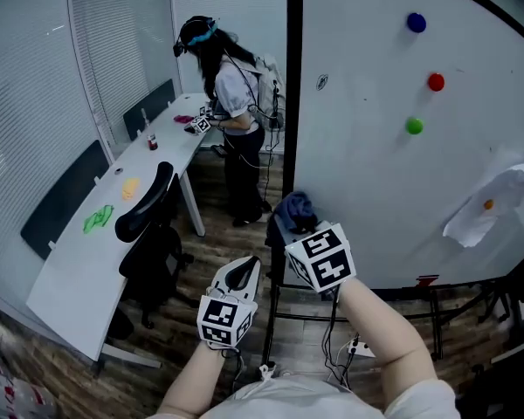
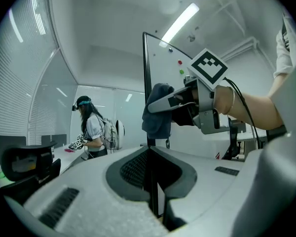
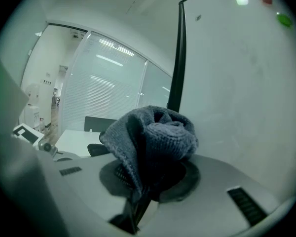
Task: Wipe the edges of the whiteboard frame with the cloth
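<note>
A white whiteboard stands at the right, its black frame edge running upright on its left side. My right gripper is shut on a bunched blue-grey cloth, held against the lower part of that edge. In the right gripper view the cloth fills the jaws, with the frame edge rising just behind. My left gripper hangs lower left of it, shut and holding nothing. The left gripper view looks over its jaws at the cloth and frame edge.
Blue, red and green magnets and a pinned paper sit on the board. Its stand is below. A black chair and white desk are left; another person stands behind.
</note>
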`<action>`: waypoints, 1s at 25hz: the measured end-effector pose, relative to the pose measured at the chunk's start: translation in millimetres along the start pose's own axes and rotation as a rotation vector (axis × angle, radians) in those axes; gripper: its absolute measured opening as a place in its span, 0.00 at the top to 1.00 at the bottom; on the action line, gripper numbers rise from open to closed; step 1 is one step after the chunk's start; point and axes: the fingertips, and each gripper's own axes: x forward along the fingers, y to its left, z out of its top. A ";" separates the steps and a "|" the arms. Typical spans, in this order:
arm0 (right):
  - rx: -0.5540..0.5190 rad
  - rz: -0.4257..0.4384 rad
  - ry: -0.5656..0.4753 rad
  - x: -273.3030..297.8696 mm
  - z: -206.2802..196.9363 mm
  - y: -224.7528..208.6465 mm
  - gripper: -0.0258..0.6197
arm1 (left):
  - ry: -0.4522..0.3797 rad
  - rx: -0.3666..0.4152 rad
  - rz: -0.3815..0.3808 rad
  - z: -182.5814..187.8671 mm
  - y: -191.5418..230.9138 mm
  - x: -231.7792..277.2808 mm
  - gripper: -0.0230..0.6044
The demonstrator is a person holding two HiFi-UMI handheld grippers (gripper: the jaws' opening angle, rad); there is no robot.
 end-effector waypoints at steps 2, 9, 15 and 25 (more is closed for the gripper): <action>-0.011 -0.020 -0.029 -4.0 15.9 -4.4 0.85 | -0.010 0.022 0.000 13.3 1.5 1.8 0.93; -0.011 -0.050 -0.121 -21.4 72.4 -21.2 0.85 | -0.022 0.050 -0.019 40.5 0.5 1.6 0.93; -0.002 -0.053 -0.166 -33.6 117.2 -33.1 0.85 | -0.069 0.082 -0.030 68.3 9.2 -0.4 0.93; -0.027 -0.111 -0.221 -48.8 184.2 -45.8 0.85 | -0.155 0.035 -0.097 120.3 10.1 14.2 0.93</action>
